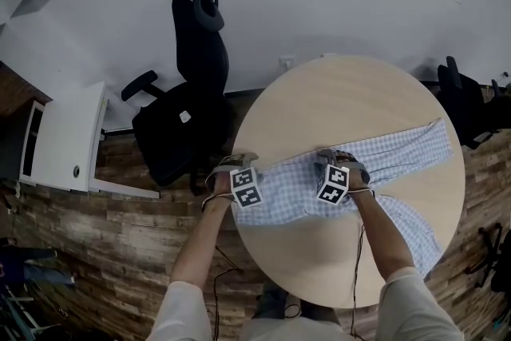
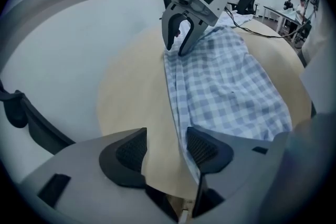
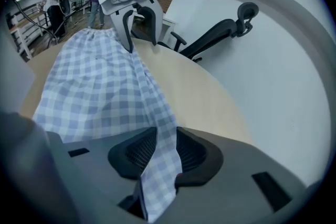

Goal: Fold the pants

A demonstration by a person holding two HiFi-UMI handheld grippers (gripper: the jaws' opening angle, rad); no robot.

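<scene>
The person's forearms (image 1: 382, 235) reached up from the bottom of the head view, one gripper in each hand. Both hands were over the left half of the round table (image 1: 351, 100).

The checked pants (image 1: 291, 189) lay flat on that table. The waist end was at the table's left edge. One leg ran to the upper right of the frame and the other to the lower right.

Both grippers stood on the same long edge of the cloth, the upper one in the head view. Judged from this, the two stations were chosen so that the edge could be carried as one straight line, leg over leg.

The left gripper (image 2: 165, 150) had its jaws standing wide. The cloth's edge ran just beside its right pad (image 2: 202, 147) and bare tabletop showed between the pads, so nothing was gripped.

The right gripper (image 3: 158, 152) had its jaws moderately apart. A strip of the pants' edge lay loose between the pads and hung towards the bottom of its view, and it appeared unclamped.
</scene>
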